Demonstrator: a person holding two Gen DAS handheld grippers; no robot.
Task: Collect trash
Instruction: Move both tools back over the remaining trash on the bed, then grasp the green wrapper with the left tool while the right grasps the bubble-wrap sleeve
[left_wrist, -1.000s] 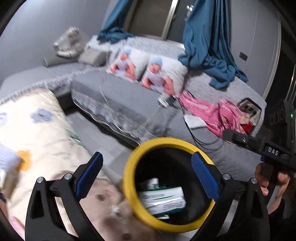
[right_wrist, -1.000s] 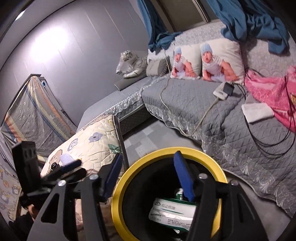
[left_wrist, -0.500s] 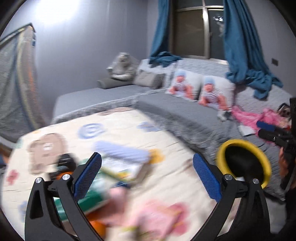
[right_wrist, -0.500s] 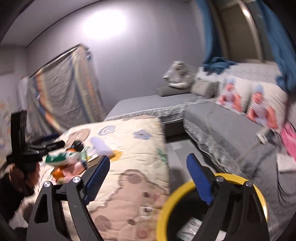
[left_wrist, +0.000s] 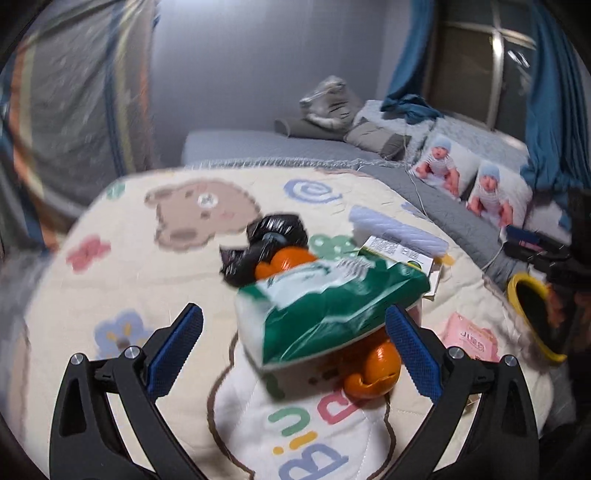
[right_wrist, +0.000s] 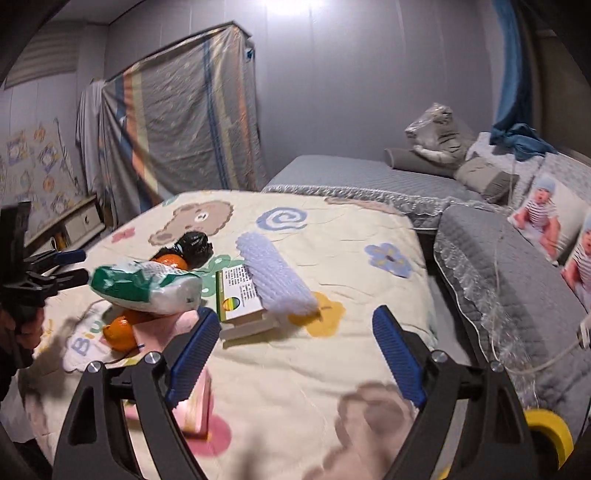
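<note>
Cartoon-print quilt (left_wrist: 122, 280) now fills both views where the yellow-rimmed bin (left_wrist: 532, 317) did a second ago — a swing back for more trash. Left gripper (left_wrist: 295, 350), fingers wide and empty, hovers at the green-and-white packet (left_wrist: 332, 306), centre frame; right gripper (right_wrist: 295, 354) — also wide — hangs nearer the bin.

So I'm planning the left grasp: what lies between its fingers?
Left wrist view: the green-and-white plastic packet sits there, atop an orange fruit; fingers open.
</note>
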